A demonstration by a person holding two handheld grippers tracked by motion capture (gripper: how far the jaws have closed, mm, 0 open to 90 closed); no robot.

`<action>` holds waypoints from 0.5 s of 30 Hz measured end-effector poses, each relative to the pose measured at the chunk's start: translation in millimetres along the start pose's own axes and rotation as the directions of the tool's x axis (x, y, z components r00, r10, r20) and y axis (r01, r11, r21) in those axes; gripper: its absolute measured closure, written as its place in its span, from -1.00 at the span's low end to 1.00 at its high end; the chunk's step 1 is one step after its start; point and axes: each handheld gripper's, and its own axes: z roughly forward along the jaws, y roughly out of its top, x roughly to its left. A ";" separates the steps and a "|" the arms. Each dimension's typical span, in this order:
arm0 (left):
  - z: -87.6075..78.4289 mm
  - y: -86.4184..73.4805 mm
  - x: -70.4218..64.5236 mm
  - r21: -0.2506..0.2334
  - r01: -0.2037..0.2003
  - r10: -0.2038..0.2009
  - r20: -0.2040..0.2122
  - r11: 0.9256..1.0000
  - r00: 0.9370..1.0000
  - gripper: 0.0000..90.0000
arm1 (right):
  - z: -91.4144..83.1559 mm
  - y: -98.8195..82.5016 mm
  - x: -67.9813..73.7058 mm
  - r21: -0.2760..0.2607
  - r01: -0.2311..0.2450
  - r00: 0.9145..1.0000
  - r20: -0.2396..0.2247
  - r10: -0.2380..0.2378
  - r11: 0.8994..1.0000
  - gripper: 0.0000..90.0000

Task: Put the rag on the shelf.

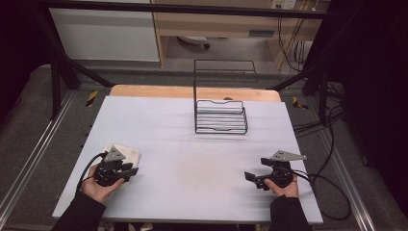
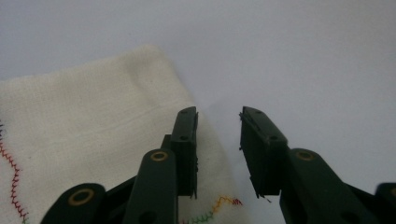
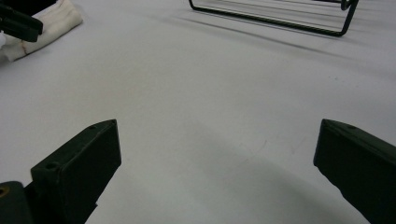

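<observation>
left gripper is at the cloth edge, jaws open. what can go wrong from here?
1. The left gripper straddles only the edge of the folded cloth; closing here may catch one layer and unfold it, or miss.
2. The wire rack looks light, so a dragged cloth could snag its bars or push it.
3. The right gripper trails a cable that could catch.

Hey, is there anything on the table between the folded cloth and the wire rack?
Nothing visible. The table between the folded cloth, near the left hand-held gripper, and the wire rack is bare.
</observation>
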 end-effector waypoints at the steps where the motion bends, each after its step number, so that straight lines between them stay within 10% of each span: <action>1: 0.0 0.0 0.0 0.000 0.000 0.000 0.000 1.000 1.000 0.53 | 0.0 0.0 0.0 0.000 0.000 1.000 0.000 0.000 1.000 -0.97; 15: 7.8 2.2 -4.6 0.046 0.015 -0.011 -0.088 0.999 0.996 0.85 | 0.0 0.1 0.3 -0.002 -0.005 1.000 -0.002 0.005 1.000 -0.97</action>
